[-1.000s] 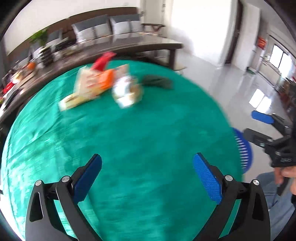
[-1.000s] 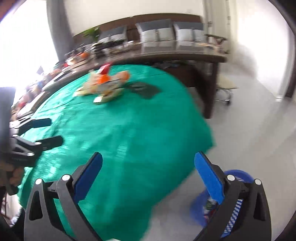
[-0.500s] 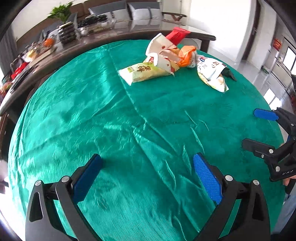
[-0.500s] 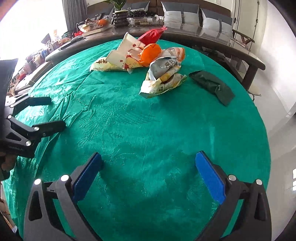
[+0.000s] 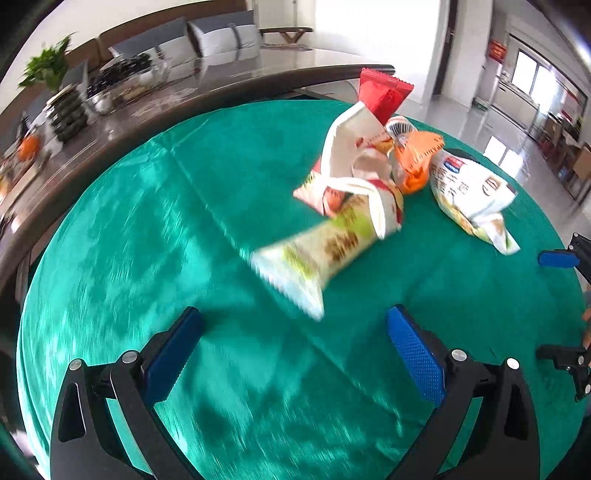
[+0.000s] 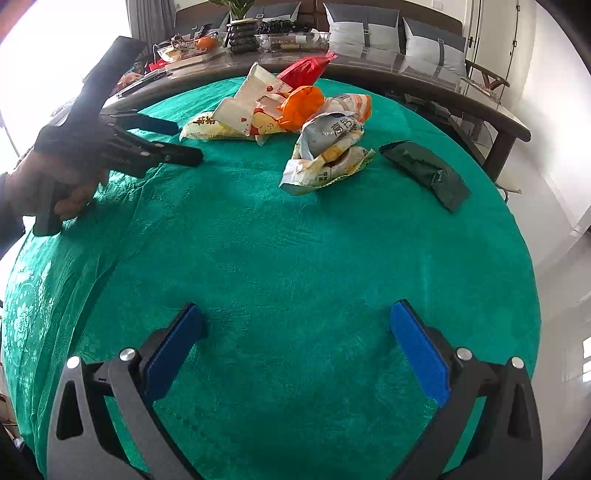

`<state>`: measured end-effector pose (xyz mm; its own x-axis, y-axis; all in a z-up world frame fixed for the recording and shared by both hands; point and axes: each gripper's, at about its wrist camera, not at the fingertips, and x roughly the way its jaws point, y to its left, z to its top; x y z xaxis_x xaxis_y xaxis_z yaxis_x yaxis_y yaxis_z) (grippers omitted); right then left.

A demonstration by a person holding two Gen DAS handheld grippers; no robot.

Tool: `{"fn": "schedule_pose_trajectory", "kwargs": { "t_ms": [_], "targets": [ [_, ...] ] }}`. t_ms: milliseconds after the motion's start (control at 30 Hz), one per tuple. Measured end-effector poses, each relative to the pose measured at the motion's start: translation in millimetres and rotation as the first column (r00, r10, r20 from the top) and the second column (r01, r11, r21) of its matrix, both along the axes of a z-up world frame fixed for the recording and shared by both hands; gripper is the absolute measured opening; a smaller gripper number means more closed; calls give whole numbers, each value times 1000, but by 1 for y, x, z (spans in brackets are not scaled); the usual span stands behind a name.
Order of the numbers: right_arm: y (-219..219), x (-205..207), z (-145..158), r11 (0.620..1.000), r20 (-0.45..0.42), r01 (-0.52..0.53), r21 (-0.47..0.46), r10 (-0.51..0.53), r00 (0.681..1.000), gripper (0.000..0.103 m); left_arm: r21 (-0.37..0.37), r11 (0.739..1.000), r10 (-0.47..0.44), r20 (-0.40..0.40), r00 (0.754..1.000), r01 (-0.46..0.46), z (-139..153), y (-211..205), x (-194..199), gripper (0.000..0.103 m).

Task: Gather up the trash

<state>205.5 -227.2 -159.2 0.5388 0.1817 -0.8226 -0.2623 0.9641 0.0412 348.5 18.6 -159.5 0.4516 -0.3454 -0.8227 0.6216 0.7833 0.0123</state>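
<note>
A heap of snack wrappers lies on the round table with the green cloth (image 6: 295, 258). A yellow-green packet (image 5: 317, 254) is nearest my left gripper (image 5: 295, 332), which is open and empty just short of it. Behind it lie a white bag (image 5: 354, 158), a red packet (image 5: 384, 94), an orange wrapper (image 5: 415, 162) and a white crumpled bag (image 5: 472, 192). My right gripper (image 6: 295, 332) is open and empty, well short of the crumpled bag (image 6: 328, 147) and a dark green packet (image 6: 424, 173). The left gripper also shows in the right wrist view (image 6: 173, 142).
A long dark table (image 6: 406, 77) with bowls, fruit and a plant stands behind the round table. Sofa cushions (image 6: 365, 33) line the back wall. Bare tiled floor (image 5: 517, 125) lies to the right of the table.
My left gripper has moved forward to the wrapper heap; the yellow-green packet is now just ahead of its fingers. My right gripper has moved slightly closer. Both stay open.
</note>
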Motion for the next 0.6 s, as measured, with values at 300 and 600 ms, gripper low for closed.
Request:
{"fn": "schedule_pose_trajectory", "kwargs": {
  "t_ms": [300, 600],
  "targets": [
    [-1, 0, 0, 1000, -1, 0, 0, 0, 1000, 98, 26, 981, -192, 43, 980, 191, 2, -38, 28, 89],
    [-1, 0, 1, 1000, -1, 0, 0, 0, 1000, 98, -41, 991, -127, -55, 990, 125, 13, -22, -1, 23]
  ]
}}
